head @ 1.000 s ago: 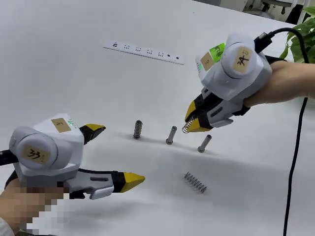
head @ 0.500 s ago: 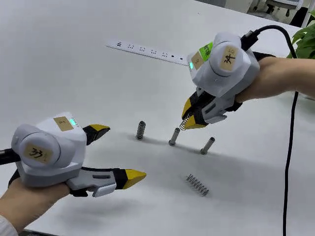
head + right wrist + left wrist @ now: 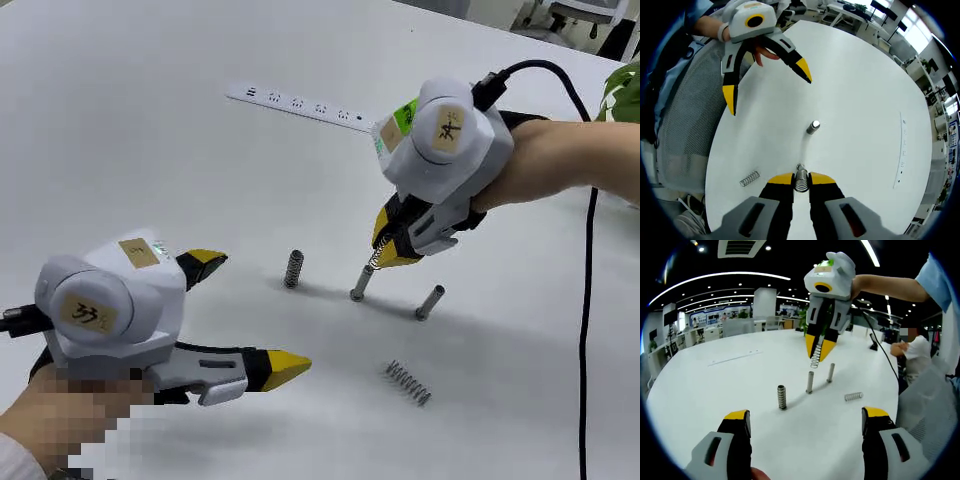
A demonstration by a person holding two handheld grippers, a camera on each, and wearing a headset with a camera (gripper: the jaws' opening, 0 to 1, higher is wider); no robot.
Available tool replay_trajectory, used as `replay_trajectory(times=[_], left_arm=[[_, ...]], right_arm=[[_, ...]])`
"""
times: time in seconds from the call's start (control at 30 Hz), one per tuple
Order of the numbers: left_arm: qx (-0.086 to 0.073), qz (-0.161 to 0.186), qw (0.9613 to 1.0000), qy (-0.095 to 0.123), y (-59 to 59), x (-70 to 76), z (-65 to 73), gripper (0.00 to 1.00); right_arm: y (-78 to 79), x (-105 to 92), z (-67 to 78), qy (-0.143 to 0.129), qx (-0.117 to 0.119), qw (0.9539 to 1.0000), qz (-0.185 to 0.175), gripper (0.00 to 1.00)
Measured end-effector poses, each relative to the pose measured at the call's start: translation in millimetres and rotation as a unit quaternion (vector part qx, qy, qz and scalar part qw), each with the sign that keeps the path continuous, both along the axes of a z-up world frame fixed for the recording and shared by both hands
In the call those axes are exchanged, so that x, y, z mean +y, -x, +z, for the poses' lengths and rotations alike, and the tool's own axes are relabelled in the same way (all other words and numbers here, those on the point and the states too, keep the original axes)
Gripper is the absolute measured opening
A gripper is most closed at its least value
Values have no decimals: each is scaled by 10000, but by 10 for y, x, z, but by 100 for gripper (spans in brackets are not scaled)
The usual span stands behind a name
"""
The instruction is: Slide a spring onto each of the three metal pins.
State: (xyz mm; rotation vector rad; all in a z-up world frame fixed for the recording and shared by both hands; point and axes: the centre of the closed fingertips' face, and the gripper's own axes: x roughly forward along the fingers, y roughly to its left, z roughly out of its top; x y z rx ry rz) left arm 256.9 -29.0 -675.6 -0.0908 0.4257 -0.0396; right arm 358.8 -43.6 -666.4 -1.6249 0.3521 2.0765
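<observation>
Clamping spring (image 3: 814,358) in right hand-held gripper (image 3: 386,254) just above middle pin (image 3: 360,284) for threading; left hand-held gripper (image 3: 255,311) spread, idle

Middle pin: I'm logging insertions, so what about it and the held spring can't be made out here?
- Whether the held spring is on the middle pin or just above it: too small in the head and left gripper views.
- Right gripper view: the spring's end and the pin's top overlap between the right gripper's fingers.
- Head view: those fingers hide the spring's upper end.
</observation>
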Motion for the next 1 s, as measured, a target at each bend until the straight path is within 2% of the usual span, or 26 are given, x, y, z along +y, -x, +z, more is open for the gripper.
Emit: replay_trajectory(times=[0.47, 1.0], left_arm=[[11, -34, 10000, 37, 0, -18, 5, 98], [18, -49, 9999, 95, 6, -20, -5, 97]], right_arm=[[-26, 18, -107, 164, -104, 9998, 91, 12], [-43, 24, -208, 303, -180, 9993, 150, 12]])
